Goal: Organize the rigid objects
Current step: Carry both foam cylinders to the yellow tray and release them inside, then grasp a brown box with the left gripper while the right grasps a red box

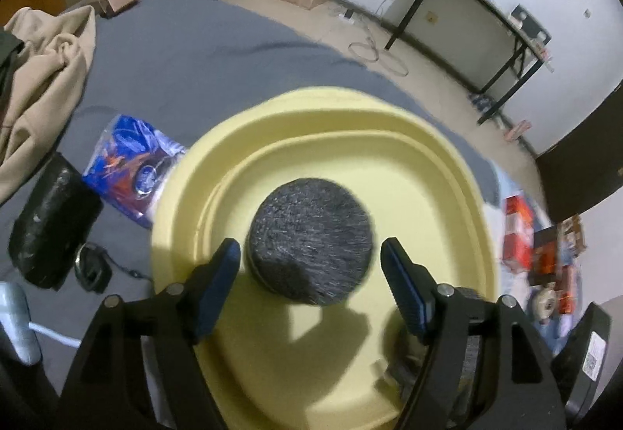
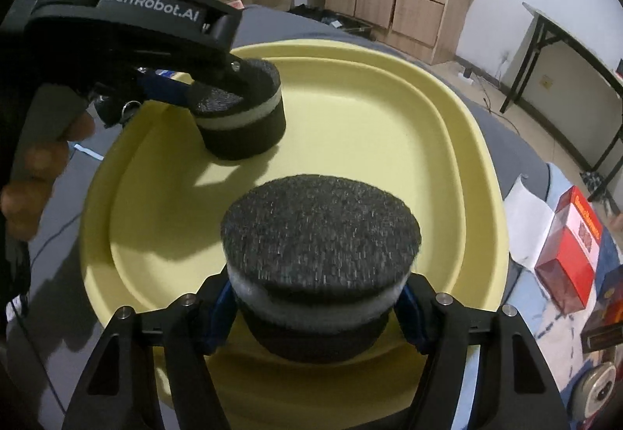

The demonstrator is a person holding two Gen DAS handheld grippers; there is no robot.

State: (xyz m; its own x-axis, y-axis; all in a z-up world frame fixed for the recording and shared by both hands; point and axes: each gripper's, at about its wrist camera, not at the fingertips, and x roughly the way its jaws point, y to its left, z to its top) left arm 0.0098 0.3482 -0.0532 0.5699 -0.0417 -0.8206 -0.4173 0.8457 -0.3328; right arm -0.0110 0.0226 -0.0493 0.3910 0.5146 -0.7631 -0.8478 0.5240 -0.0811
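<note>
Left wrist view, looking steeply down: the left gripper hangs over a pale yellow tray that sits on a grey cloth surface. A dark round pad with a fuzzy top lies on the tray floor between the two blue-faced fingers. We see bare tray on both sides of the pad, so these jaws stand released and touch nothing. The near part of the tray is cut off behind the black finger mounts, and a blurred dark shape behind the right-hand finger is too smeared for us to name. At the left edge lie a blue printed packet and a black cylinder, both clear of the tray.

From the right wrist view, the right gripper points down at the tray's near rim with a second round pad between its fingers. This one shows a dark top, a white middle band and a dark base. Its wide top overhangs and hides most of both blue finger pads, so we cannot tell whether they press on its sides or merely stand beside it, nor whether its base rests on the tray. Farther back the left gripper reaches in from the upper left, tilted down over the first pad. A hand grips its handle, with only the fingertips visible at the dark left edge. A red box lies off the tray to the right
</note>
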